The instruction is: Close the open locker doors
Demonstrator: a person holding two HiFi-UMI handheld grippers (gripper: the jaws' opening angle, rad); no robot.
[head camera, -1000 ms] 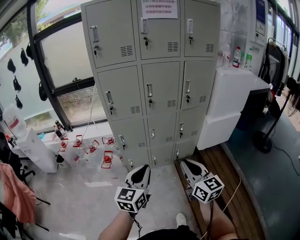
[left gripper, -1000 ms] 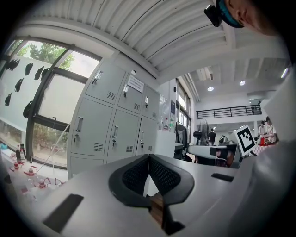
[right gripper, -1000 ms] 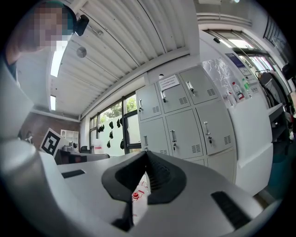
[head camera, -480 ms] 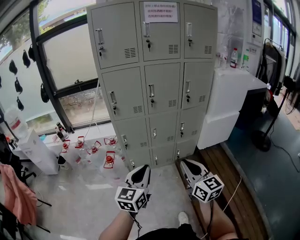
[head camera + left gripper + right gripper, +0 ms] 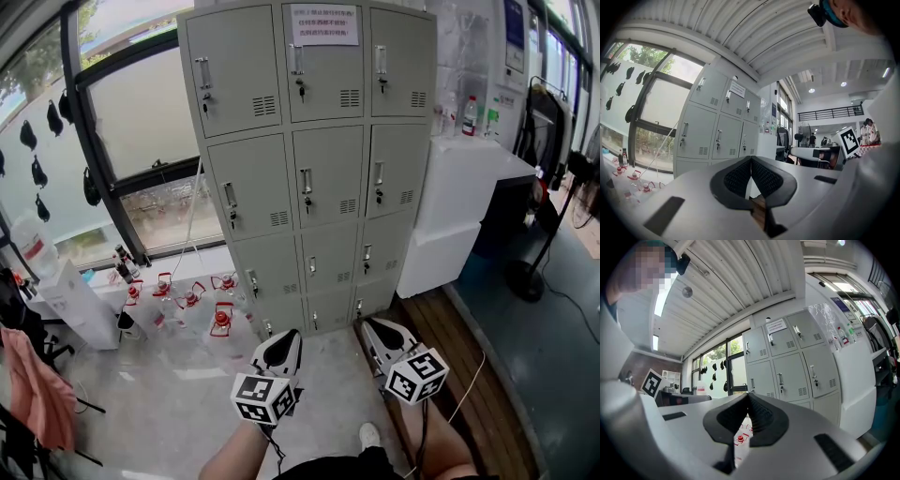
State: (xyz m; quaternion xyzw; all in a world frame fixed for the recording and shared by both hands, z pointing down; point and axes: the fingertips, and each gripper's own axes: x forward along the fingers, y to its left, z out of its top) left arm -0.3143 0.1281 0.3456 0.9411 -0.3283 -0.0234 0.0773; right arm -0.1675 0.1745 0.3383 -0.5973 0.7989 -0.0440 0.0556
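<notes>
A grey steel locker block [image 5: 314,159] stands ahead, three columns wide, and every door I see lies flat and closed. A white notice [image 5: 323,26] is stuck on the top middle door. My left gripper [image 5: 279,352] is held low in front of me, shut and empty, well short of the lockers. Beside it my right gripper [image 5: 382,339] is also shut with nothing in it. The lockers [image 5: 719,124] appear at left-centre of the left gripper view, beyond that gripper [image 5: 751,161]. In the right gripper view the lockers [image 5: 787,364] rise right of centre past the gripper [image 5: 749,399].
Red-capped bottles and holders [image 5: 187,295] litter the floor left of the lockers, below a large window [image 5: 122,131]. A white cabinet [image 5: 464,202] abuts the lockers' right side. A wooden strip [image 5: 450,375] runs along the floor at right. A white box [image 5: 80,305] and pink cloth [image 5: 33,394] are at left.
The head view has shifted slightly, so the lockers sit a little further right and lower in frame. Both grippers hold the same place and stay shut.
</notes>
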